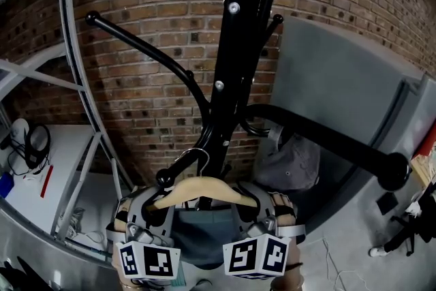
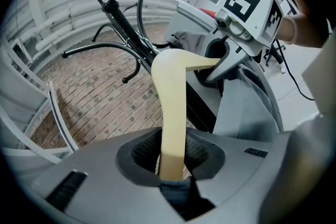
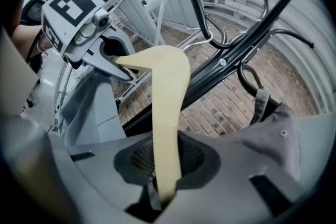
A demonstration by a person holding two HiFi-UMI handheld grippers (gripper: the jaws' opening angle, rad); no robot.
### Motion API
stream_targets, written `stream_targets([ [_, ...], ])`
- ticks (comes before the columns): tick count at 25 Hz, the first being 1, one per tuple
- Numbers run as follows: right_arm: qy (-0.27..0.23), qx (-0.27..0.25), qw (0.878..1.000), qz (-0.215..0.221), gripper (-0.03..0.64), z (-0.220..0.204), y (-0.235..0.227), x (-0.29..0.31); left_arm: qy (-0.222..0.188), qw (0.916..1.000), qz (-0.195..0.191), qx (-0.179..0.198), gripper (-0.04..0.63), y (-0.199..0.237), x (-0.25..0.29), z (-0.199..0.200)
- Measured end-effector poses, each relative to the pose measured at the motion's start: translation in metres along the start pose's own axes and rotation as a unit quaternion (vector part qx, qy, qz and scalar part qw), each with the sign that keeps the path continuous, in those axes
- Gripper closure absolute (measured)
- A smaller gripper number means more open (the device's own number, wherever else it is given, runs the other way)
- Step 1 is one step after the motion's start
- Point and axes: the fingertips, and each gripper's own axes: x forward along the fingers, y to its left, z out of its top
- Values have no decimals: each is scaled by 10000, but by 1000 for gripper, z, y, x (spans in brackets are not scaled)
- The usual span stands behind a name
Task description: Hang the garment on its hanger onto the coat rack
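Left claw (image 2: 172, 164) sits slack around one arm of the wooden hanger (image 1: 201, 189); right claw (image 3: 166, 165) clamps the other arm; its hook meets a low peg of the black coat rack (image 1: 226, 78); the garment (image 1: 203, 234) hangs beneath.

The black coat rack (image 1: 225, 78) in front of me is filling the frame's centre, carrying my wooden hanger (image 1: 201, 189) at a low peg, lower centre, and a grey cap (image 1: 294, 163) at centre right. At the left edge, a white table (image 1: 68, 146) is bearing black headphones (image 1: 34, 143).
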Motion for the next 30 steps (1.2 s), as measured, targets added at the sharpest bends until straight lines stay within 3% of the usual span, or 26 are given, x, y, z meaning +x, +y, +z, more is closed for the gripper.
stream_targets([
  [7, -212, 82, 9997, 58, 495, 11, 0, -7, -62, 9999, 81, 121, 482, 5, -8, 5],
  [15, -295, 76, 9995, 74, 487, 10, 2, -23, -25, 9990, 345, 279, 479, 5, -20, 9],
  [30, -654, 452, 9964, 281, 483, 10, 14, -85, -104, 9981, 586, 185, 472, -16, -74, 35],
])
